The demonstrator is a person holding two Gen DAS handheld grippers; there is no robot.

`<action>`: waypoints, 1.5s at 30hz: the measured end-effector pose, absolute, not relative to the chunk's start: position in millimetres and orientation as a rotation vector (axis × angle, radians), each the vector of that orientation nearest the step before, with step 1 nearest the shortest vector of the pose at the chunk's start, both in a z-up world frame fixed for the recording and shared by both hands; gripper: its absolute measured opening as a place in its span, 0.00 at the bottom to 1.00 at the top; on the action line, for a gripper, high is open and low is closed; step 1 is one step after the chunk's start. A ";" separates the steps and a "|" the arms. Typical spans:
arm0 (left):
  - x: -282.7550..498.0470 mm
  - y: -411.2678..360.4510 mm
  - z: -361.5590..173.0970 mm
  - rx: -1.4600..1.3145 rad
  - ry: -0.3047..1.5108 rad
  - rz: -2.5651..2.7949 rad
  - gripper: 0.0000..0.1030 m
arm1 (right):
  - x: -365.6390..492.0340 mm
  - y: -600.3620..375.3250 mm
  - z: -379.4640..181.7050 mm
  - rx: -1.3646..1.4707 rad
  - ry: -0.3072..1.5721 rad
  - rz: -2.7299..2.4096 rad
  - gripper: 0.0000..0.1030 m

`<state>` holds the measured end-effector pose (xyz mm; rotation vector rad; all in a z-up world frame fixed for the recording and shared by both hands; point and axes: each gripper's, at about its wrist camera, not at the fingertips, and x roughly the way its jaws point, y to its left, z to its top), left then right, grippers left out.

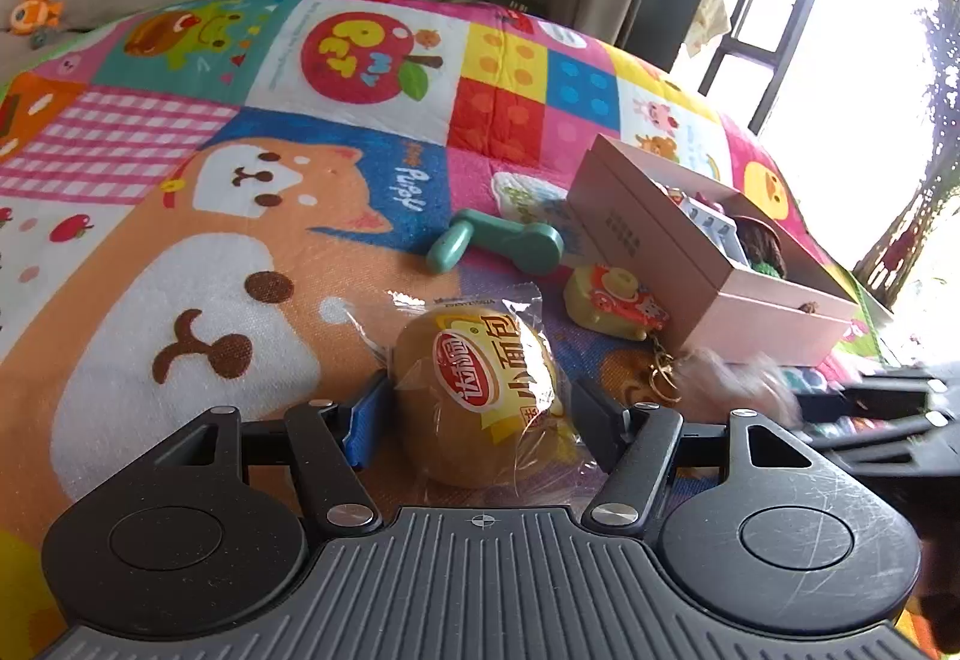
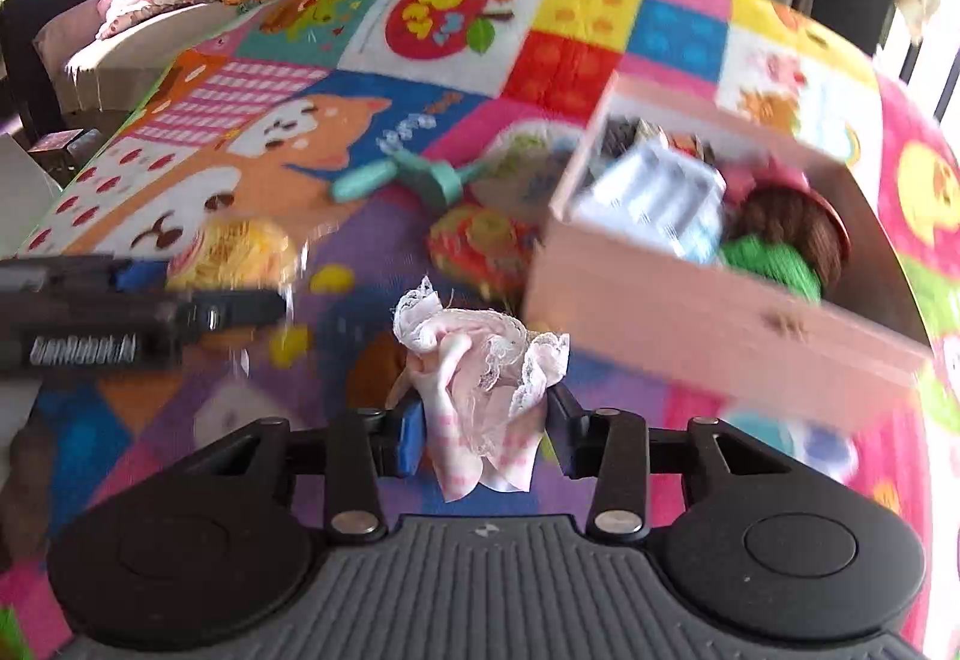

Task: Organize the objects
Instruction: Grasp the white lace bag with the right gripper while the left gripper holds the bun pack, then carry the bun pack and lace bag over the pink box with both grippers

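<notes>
Wrapped bread bun [image 1: 480, 396], light, soft and slick in its crinkly film, sits clamped across its middle by the left hand-held gripper [image 1: 477, 420] just above the play mat [image 1: 240, 132]. Beside it, the right hand-held gripper [image 2: 486, 420] pinches a limp lace-trimmed cloth [image 2: 480, 360] near the open pink box [image 2: 690, 312]; both likely need gentle, central holds.

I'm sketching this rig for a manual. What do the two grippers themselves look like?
The left gripper and right gripper match: a grey ribbed base, two round black discs, black linkage arms with silver rivets, and black fingers, one with a blue pad. Seen side-on from the right camera, the left one bears blurred white lettering. No cables or sleeves show.
</notes>
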<state>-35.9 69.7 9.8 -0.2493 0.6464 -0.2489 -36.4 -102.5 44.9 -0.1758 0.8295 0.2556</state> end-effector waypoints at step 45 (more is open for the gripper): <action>-35.6 66.0 8.0 -0.221 0.648 -0.238 0.68 | -64.5 -159.6 66.7 -0.111 0.776 0.168 0.86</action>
